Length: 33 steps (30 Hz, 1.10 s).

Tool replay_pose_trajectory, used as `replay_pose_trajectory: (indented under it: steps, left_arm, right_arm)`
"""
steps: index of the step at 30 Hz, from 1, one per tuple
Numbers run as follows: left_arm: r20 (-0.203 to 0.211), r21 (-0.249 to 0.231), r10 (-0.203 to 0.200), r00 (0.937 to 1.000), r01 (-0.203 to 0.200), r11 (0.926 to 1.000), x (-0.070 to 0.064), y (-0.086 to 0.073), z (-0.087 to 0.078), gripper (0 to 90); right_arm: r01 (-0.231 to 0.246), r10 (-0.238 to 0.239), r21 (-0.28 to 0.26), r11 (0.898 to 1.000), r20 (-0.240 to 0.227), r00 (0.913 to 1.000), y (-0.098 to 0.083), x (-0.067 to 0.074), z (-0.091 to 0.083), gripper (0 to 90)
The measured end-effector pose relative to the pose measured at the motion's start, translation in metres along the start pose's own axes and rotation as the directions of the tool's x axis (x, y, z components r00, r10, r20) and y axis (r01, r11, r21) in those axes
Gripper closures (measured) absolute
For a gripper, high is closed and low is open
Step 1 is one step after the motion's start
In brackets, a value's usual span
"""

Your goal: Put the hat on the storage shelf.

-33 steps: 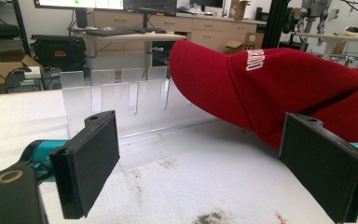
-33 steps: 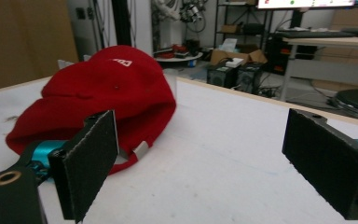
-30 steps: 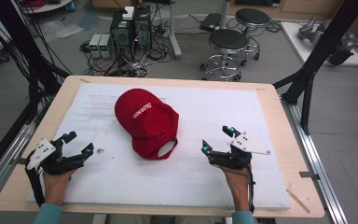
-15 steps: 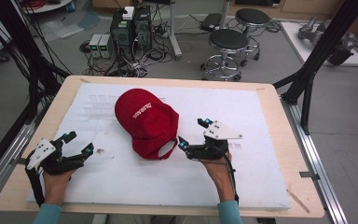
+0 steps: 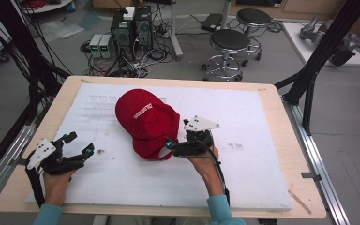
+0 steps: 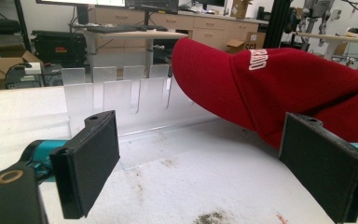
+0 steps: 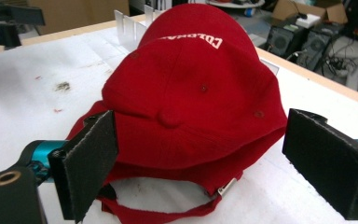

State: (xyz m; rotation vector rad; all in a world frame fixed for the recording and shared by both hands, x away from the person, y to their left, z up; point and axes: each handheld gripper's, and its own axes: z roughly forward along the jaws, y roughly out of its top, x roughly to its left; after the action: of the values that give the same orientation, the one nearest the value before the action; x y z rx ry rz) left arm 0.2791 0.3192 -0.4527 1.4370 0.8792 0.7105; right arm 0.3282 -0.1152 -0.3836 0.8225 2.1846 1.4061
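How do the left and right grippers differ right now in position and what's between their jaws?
The right gripper sits at the back edge of the red cap, its jaws straddling the cap's rear strap; the left gripper is off near the table's left side, apart from the cap, with bare white foam between its jaws. The right gripper points left toward the cap; the left points right. Both are open, gripping nothing.

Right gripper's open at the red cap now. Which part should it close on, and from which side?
Probably the back rim of the cap, just above the strap. The right gripper already faces that end, jaws wide either side. The doubled fabric edge there lies low and thin; the crown bulges too wide.
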Motion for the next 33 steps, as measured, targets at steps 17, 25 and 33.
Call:
replay_pose_trajectory:
  steps: [17,25,33]
  left_arm:
    - [0.001,0.004,-0.005,1.0000,0.005,1.0000,0.001,0.000,0.000,12.5]
    - [0.000,0.004,-0.007,1.0000,0.007,1.0000,0.001,0.000,0.000,12.5]
    - [0.000,0.004,-0.011,0.9999,0.011,0.9999,0.001,0.000,0.000,12.5]
  right_arm:
    - [-0.085,0.088,0.122,0.989,-0.016,0.9960,-0.011,0.013,0.031,9.4]
    - [-0.110,0.113,0.148,0.983,-0.011,0.9936,-0.014,0.013,0.042,10.1]
    - [-0.102,0.106,0.163,0.981,-0.014,0.9943,-0.014,0.014,0.047,20.7]
